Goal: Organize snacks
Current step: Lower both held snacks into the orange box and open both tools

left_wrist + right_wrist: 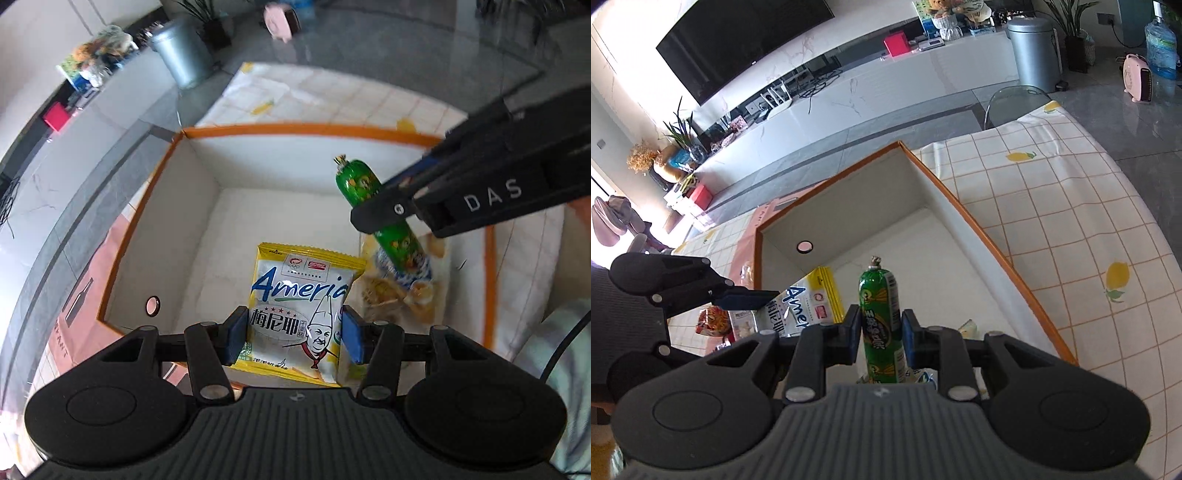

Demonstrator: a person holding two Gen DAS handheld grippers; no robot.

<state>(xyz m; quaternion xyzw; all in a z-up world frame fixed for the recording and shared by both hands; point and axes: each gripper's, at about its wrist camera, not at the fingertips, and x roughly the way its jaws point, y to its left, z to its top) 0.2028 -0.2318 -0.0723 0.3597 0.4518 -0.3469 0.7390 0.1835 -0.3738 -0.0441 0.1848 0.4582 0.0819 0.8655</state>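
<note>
My left gripper (293, 334) is shut on a yellow and white biscuit packet (301, 306) and holds it over the near edge of an open white box with an orange rim (314, 130). My right gripper (880, 328) is shut on a green sausage stick (881, 317), upright, above the box's right side. In the left wrist view the right gripper (399, 199) crosses from the right with the green sausage (376, 210). In the right wrist view the left gripper (753, 298) holds the packet (801, 306) at left. A bag of pale snacks (402, 291) lies in the box.
The box (964, 214) sits on a checked lemon-print tablecloth (1071, 192). More snack packets (713, 321) lie on the table left of the box. A silver bin (1034, 51), a pink heater (1137, 77) and a TV cabinet stand beyond the table.
</note>
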